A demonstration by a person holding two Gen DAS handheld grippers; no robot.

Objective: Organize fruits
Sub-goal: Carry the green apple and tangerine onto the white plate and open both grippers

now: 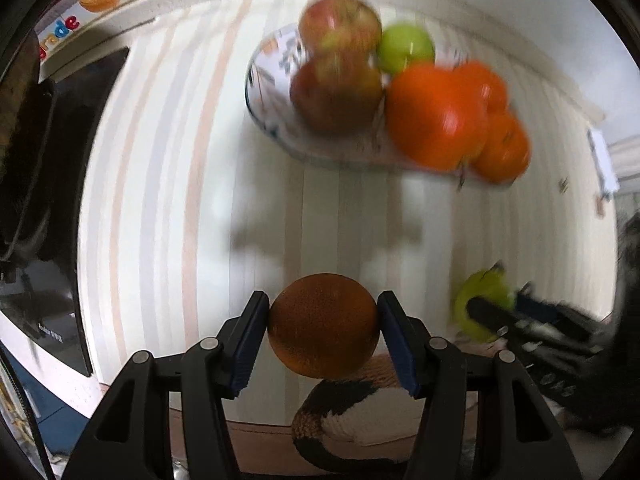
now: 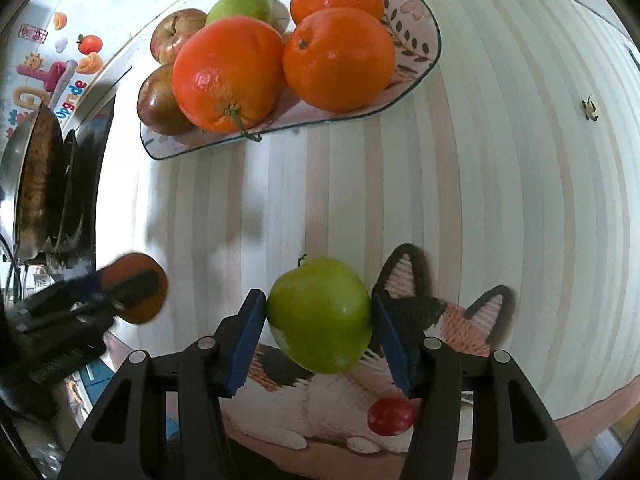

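My left gripper (image 1: pixel 323 326) is shut on an orange (image 1: pixel 323 325) and holds it above the striped tablecloth; it also shows at the left of the right wrist view (image 2: pixel 132 288). My right gripper (image 2: pixel 319 316) is shut on a green apple (image 2: pixel 320 314); it shows at the right of the left wrist view (image 1: pixel 486 304). Ahead stands a patterned plate (image 2: pixel 416 36), also in the left wrist view (image 1: pixel 264 76), holding oranges (image 2: pixel 228 74), red apples (image 2: pixel 176 34) and a green apple (image 2: pixel 240 6).
A knitted cat-shaped mat (image 2: pixel 452 316) lies at the table's near edge with a small red fruit (image 2: pixel 390 416) on it. A dark stove with a pan (image 2: pixel 36 176) stands at the left. A small scrap (image 2: pixel 589 107) lies on the cloth at right.
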